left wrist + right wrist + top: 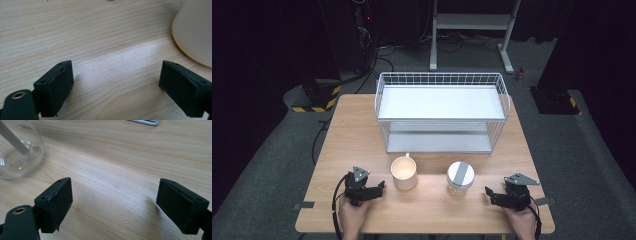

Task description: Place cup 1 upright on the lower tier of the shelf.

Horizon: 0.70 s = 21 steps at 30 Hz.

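Approach stage, judged from the layout: both grippers rest low on the counter (pixel 362 125) near its front edge, and nothing is held. The left gripper (pixel 381 189) points toward the cream mug (pixel 404 172); the right gripper (pixel 488 193) points toward the glass jar (pixel 460 177) with its white lid. The two-tier wire rack (pixel 442 112) stands behind both vessels, at the far half of the counter, with both shelves bare.

Finger state: in the left gripper view the fingers (pixel 56 87) stand wide apart with bare wood between them. In the right gripper view the fingers (pixel 56 203) are likewise spread, with only counter surface in the gap.

Position of the items relative to the fingers:
- Mug (pixel 195 32): ahead and to the right of the left gripper's line, just beyond the right-hand finger, not between the pair and not touching either.
- Jar (pixel 18 147): ahead and to the left of the right gripper's line, past the left-hand finger, clear of it.

Next move, as a judgement: each gripper needs to swing toward its vessel so that the body sits centred in the gap, then advance and close. The mug handle faces the rack, so a side grip on the wall appears workable. The jar wall is smooth glass; a square, centred grip below the lid is advisable to limit slip.
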{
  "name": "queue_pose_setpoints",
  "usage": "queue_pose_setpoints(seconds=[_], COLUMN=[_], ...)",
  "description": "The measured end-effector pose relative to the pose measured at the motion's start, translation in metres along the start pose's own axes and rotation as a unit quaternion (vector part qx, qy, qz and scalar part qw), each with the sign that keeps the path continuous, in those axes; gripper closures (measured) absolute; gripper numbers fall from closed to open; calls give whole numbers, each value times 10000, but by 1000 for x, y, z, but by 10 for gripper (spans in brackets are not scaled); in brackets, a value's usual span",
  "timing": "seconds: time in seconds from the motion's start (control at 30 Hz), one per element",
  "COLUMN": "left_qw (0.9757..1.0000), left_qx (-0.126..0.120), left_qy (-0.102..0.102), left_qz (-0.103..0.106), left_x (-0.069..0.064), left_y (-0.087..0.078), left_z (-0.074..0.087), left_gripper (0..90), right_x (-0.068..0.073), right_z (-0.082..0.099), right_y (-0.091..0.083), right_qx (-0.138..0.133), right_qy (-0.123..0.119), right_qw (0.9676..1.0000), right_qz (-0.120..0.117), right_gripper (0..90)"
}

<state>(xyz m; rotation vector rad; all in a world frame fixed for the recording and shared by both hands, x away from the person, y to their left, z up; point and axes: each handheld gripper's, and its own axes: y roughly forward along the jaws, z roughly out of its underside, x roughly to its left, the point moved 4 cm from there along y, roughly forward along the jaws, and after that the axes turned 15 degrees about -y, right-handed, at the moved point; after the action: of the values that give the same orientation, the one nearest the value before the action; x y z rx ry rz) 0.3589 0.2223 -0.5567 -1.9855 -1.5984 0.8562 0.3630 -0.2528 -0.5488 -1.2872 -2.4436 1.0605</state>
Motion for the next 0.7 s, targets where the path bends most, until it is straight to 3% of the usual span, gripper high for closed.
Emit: queue_pose_setpoints(seconds=[0.47, 0.7], left_qw=[10000, 10000], left_qx=[-9, -4], left_qy=[-20, -26], left_qz=[-9, -12], left_x=[0, 0], left_y=[0, 0], left_z=[0, 0], left_gripper=[134, 135], right_x=[23, 42], right_z=[-2, -9], right_y=[-11, -9], right_qx=[-163, -266], right_qy=[-195, -426], right_qw=[9991, 9971], right_qz=[-335, -567], right_gripper=[132, 132])
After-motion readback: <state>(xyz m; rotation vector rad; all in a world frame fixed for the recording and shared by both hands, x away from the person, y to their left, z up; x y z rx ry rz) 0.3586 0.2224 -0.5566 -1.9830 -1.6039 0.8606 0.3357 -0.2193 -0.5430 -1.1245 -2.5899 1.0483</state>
